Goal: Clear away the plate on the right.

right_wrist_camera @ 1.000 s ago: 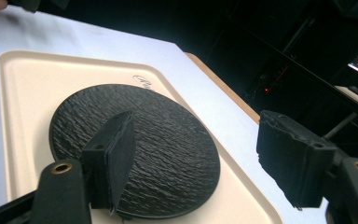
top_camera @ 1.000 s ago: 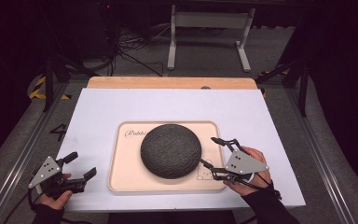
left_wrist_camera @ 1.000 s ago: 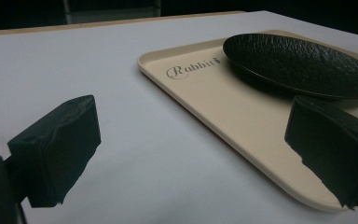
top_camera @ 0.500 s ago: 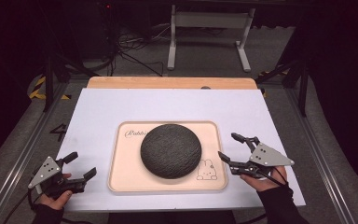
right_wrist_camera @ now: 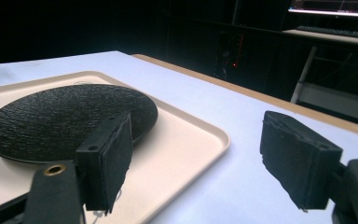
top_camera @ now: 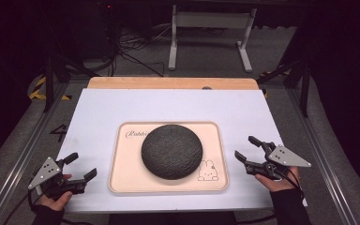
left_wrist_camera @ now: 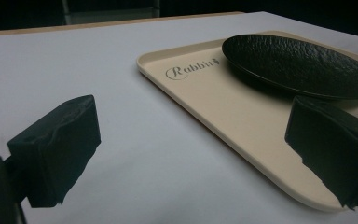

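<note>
Along the bottom of the high view, the left tool point(top_camera: 78, 170) sits at lower left and the right tool point(top_camera: 249, 152) at lower right, each held in a hand, each with jaws spread wide and nothing between them, both resting off the tray's short ends on the white surface point(top_camera: 98, 112). Between them, in the lower middle of the frame, lies the cream tray point(top_camera: 122, 183), printed with a small rabbit point(top_camera: 208, 171) at its lower right corner and script lettering at upper left. On it, roughly centred, sits the dark plate point(top_camera: 171, 151), round, shallow, matte charcoal with a rough, stone-like texture; the right gripper view shows its low rim lifting slightly off the tray. Judging by this, the plate is already placed and both tools stand clear, so little seems left. Beyond the surface's far wooden edge, a metal stand point(top_camera: 211, 21) stands on the floor.
</note>
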A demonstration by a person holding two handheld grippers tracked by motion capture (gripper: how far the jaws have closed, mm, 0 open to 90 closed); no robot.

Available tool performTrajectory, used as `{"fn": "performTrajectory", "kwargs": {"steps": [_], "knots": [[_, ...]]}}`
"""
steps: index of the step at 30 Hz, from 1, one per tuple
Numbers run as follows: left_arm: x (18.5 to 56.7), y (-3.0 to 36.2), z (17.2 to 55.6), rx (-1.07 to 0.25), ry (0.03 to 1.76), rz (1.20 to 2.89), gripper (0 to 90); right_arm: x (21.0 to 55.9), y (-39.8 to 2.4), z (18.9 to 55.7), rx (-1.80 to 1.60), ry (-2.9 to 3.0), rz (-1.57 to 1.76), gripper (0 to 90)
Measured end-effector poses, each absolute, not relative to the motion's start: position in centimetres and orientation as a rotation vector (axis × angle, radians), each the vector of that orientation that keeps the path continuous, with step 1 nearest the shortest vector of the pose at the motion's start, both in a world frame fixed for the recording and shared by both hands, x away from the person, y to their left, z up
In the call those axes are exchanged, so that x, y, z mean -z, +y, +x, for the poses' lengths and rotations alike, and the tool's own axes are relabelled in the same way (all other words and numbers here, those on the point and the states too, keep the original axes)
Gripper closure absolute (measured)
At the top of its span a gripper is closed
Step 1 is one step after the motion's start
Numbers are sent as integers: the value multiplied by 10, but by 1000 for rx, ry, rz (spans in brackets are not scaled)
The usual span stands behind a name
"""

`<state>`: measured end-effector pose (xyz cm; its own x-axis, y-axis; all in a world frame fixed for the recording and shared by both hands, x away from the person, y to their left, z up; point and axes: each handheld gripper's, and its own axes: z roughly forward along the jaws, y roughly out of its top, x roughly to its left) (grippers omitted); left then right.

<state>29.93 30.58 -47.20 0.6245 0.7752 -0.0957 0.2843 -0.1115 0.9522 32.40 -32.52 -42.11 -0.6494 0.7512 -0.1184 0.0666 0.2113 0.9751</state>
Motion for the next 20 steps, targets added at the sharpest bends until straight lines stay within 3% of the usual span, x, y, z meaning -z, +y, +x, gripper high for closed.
{"fn": "performTrajectory", "kwargs": {"steps": [20], "knots": [[472, 306, 299, -523, 881, 1684, 41, 455, -351, 327, -1507, 1854, 1026, 191]]}}
